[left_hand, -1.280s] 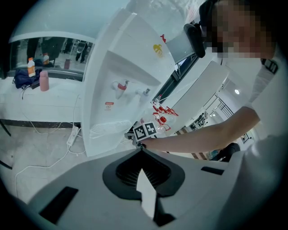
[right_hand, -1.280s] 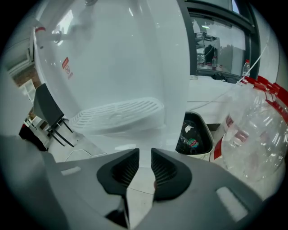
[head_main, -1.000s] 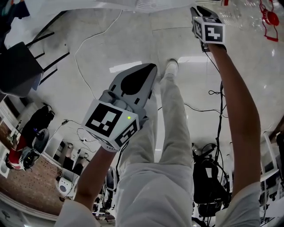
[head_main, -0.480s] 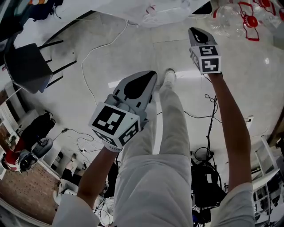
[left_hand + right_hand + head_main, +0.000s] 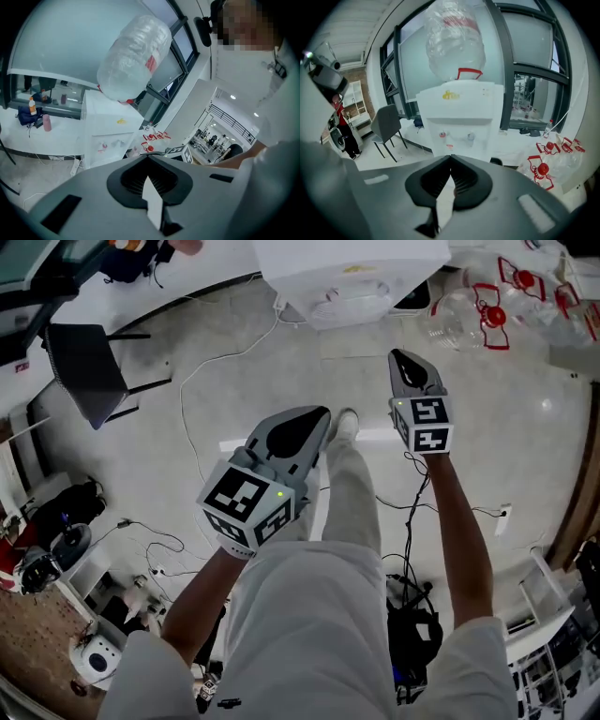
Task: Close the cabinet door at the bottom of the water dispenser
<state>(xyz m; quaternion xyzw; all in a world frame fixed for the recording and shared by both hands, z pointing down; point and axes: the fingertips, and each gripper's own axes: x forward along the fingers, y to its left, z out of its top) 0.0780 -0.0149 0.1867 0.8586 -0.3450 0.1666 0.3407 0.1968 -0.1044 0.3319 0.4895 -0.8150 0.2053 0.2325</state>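
The head view is bright and evenly lit. The pale floor (image 5: pixel 131 456) throws back a white strip of glare just above centre and a small spot toward 3 o'clock, and shadows are short and soft. Straight lines bow toward the rim. Both gripper views are strong fisheyes with black corners (darkest at 5 and 7 o'clock). Daylight pours through the windows (image 5: pixel 534 42), putting sheen on the water bottle (image 5: pixel 454 37). Close to the lens, the left tongs (image 5: pixel 148 158) and right tongs (image 5: pixel 450 157) look soft.
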